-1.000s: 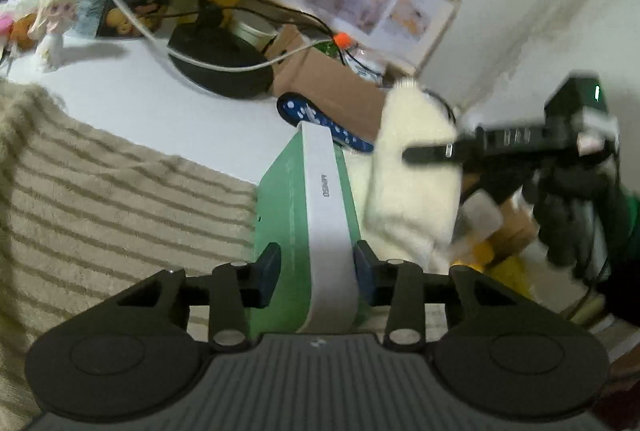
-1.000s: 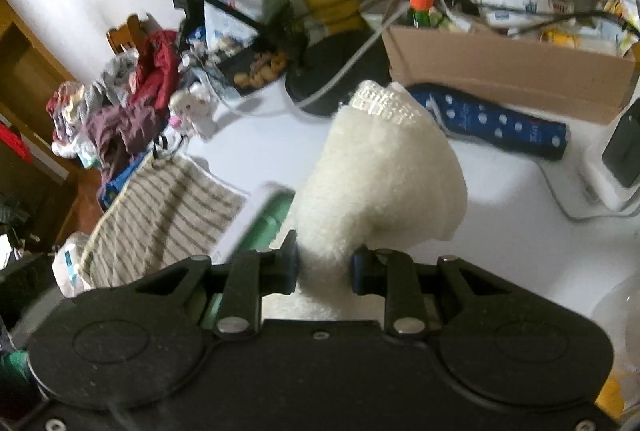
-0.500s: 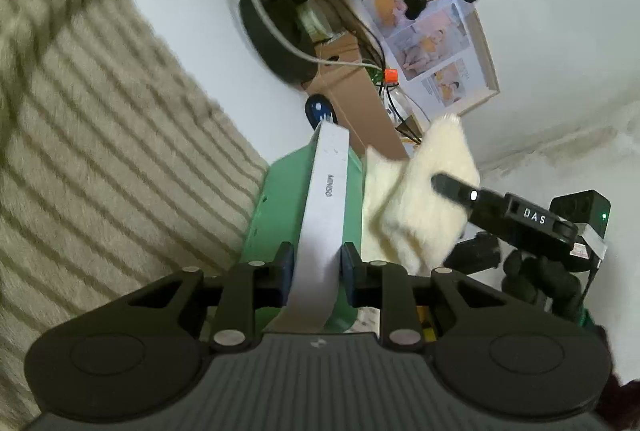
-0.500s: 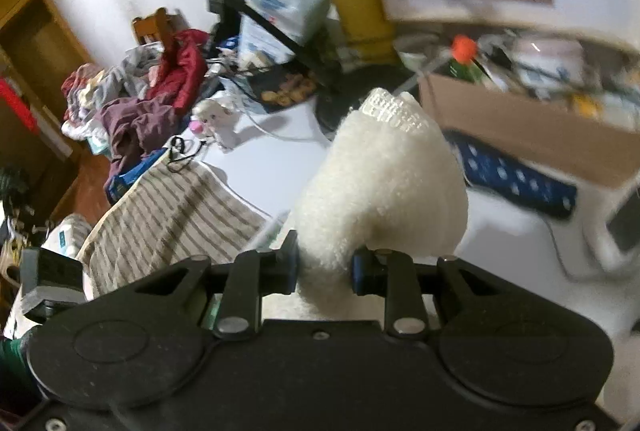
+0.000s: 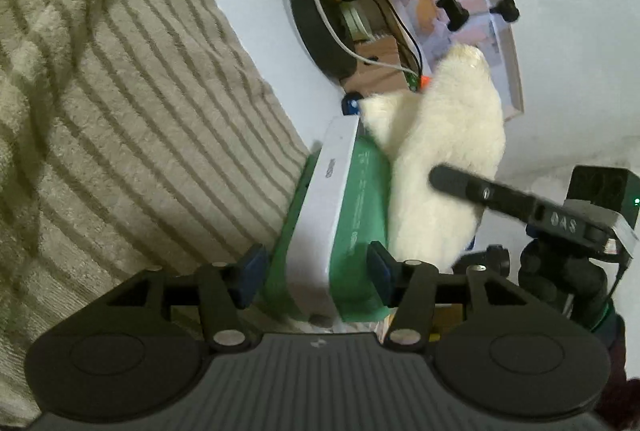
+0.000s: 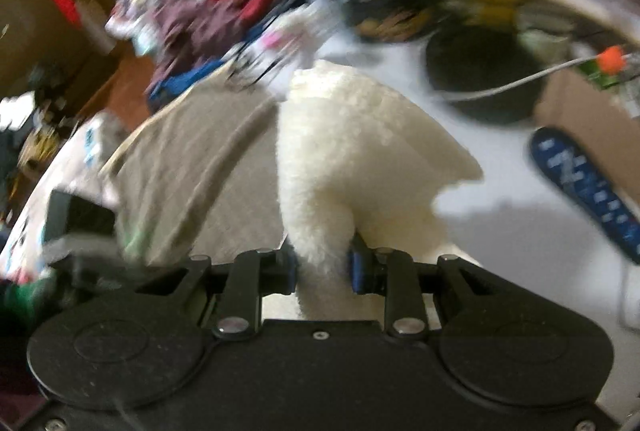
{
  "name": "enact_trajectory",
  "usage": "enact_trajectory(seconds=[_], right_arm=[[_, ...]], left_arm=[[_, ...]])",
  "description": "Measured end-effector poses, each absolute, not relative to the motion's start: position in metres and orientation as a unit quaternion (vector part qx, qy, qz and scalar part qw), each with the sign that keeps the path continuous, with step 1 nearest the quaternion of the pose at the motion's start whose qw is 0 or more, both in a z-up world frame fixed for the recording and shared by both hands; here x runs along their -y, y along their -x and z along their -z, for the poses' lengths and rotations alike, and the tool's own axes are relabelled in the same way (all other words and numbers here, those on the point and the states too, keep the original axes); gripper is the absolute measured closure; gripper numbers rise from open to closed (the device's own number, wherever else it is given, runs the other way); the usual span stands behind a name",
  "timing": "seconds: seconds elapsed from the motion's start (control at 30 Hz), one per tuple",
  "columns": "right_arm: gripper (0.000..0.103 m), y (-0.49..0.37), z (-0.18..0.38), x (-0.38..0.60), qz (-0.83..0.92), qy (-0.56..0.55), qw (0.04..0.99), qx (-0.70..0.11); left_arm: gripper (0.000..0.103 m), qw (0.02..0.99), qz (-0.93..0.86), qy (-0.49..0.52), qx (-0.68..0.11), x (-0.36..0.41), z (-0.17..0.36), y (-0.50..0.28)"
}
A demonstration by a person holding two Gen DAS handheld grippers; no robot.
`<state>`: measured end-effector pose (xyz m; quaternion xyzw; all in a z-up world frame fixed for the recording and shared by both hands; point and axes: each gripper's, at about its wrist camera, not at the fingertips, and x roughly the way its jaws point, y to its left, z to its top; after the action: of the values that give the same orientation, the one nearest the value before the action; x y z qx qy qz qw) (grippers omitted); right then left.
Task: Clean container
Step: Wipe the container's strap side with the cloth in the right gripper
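Rigid, light green-and-white container between the just-opened left tongs; right tongs pinch the soft cloth.

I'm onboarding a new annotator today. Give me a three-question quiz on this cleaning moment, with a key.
1. True or false: the right claw is shut on the fluffy cream cloth.
2. The green-and-white rectangular container sits between the left claw's blue pads. Do they press on it? A yes, B no, gaps show.
3. Fill in: left of the container lies a beige ____ towel.

Key: 1 true; 2 B, the jaws have just been opening; 3 striped.
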<state>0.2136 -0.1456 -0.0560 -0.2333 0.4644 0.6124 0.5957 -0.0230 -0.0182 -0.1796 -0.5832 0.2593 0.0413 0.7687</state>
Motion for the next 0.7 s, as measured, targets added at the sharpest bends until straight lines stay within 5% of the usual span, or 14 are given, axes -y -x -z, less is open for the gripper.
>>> enact_trajectory(seconds=[0.33,0.7], right_arm=[[0.08,-0.163,0.064,0.151,-0.64,0.254,0.53,-0.495],[0.081,-0.192,0.05,0.145,-0.623,0.259,0.58,-0.456]], left_arm=[[0.05,0.79,-0.072,0.551,-0.261,0.011,0.173,0.037],[0.049,0.824,-0.074,0.493,-0.269,0.022,0.151,0.034]])
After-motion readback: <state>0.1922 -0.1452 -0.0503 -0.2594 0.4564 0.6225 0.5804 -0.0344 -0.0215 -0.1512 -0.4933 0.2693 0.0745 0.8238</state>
